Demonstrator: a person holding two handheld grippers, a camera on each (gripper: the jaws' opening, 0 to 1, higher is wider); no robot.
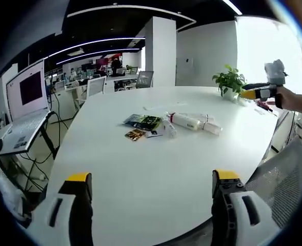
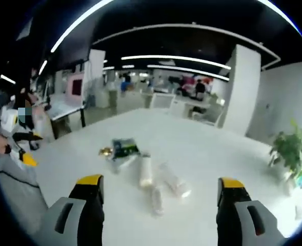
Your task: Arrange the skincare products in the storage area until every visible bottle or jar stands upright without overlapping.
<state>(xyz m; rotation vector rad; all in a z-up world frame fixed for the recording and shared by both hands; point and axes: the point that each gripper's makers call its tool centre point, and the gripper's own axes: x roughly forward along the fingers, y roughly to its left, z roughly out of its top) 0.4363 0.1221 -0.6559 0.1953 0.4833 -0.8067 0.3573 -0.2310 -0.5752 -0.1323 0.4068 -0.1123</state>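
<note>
Both sets of jaws stand wide, holding nothing. The bottles (image 1: 192,122) lie bunched on the table (image 1: 156,169); a clumsy grab could roll one away

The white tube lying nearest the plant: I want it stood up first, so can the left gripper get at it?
Probably yes: the left gripper is open, with bare table between it and the white tube.

Bare white table (image 1: 156,184) lies open up to the toppled skincare products (image 1: 192,122).
</note>
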